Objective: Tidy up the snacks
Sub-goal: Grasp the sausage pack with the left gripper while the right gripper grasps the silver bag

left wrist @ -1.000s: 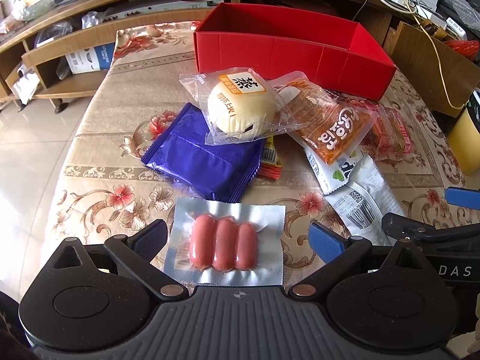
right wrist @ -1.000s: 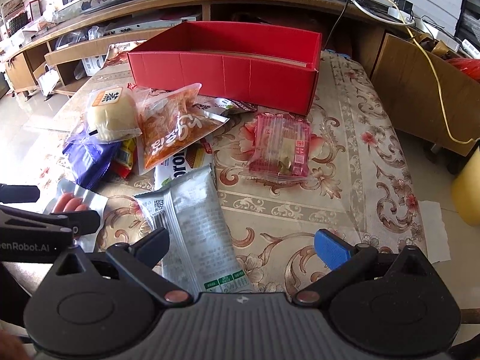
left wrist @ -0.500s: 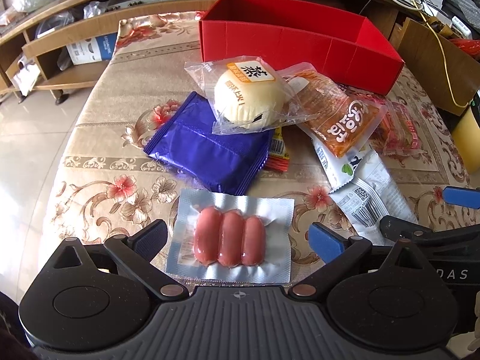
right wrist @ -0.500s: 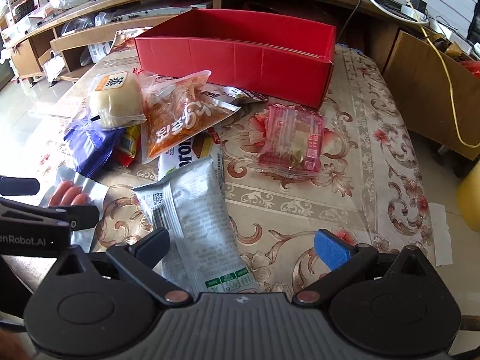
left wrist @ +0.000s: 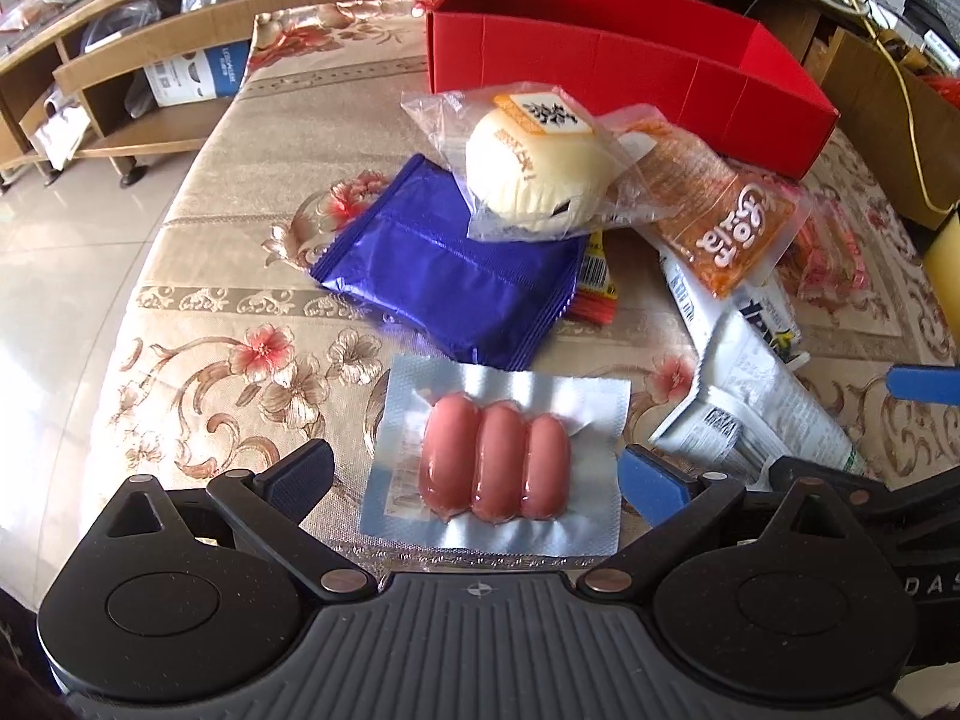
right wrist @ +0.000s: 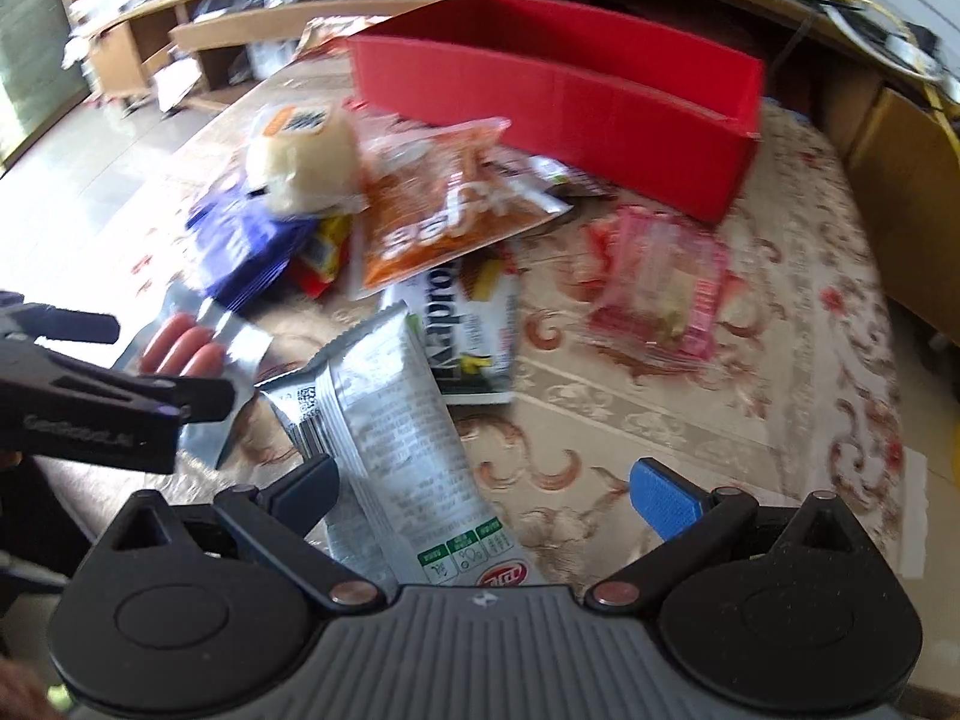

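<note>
Barely begun: red box (left wrist: 630, 69) empty as far as visible, snacks strewn over surface (left wrist: 198, 324), both hand-held grippers spread wide, left hand-held gripper (left wrist: 474, 471) flanking sausage pack (left wrist: 495, 456).

"DAS" on right tool (left wrist: 927, 585) (cut off); other print unreadable.

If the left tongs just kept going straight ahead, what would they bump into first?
Probably the sausage pack, which lies right between the open left tongs. Beyond it comes the blue packet, though depth is hard to judge.
</note>
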The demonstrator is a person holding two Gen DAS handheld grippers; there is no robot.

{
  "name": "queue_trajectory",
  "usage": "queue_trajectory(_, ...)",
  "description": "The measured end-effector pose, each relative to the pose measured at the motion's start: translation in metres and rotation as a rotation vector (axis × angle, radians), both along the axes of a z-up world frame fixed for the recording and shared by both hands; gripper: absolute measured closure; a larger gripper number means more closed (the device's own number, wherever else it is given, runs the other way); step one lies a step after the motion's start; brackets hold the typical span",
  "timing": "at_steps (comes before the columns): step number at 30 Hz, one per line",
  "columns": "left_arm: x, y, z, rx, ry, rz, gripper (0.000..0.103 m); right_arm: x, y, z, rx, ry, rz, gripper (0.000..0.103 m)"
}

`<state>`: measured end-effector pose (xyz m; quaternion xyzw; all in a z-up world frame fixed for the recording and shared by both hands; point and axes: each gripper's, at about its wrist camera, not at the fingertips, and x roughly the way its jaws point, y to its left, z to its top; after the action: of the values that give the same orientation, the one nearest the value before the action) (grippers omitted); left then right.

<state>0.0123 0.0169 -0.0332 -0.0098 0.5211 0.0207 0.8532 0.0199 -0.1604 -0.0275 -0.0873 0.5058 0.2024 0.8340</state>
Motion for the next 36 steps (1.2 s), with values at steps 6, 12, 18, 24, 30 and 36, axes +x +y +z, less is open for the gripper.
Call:
queue_trajectory(6, 0.003, 0.0, -0.004, 0.007, 0.017, -0.006, 0.001, 0.007, 0.0, 0.003, 0.023, 0.002, 0.061, 0.001)
queue_trajectory(12, 0.006, 0.001, -0.005, 0.0, 0.023, -0.006, 0.0, 0.004, 0.006, -0.001, 0.025, 0.037, 0.174, 0.001)
queue_trajectory(18, 0.007, 0.002, -0.006, -0.003, 0.025, -0.012, 0.0, 0.008, 0.022, -0.014, -0.038, 0.046, 0.236, 0.001)
queue_trajectory(24, 0.009, 0.007, -0.006, -0.013, 0.025, -0.006, 0.0, 0.013, 0.019, -0.015, -0.027, 0.063, 0.183, 0.001)
queue_trajectory(30, 0.008, 0.011, -0.006, -0.014, 0.022, 0.006, 0.0, 0.014, 0.016, -0.013, -0.044, 0.051, 0.168, 0.015)
queue_trajectory(36, 0.009, -0.001, -0.008, 0.016, 0.034, -0.029, 0.0, 0.015, 0.002, -0.003, -0.002, 0.037, 0.129, 0.053)
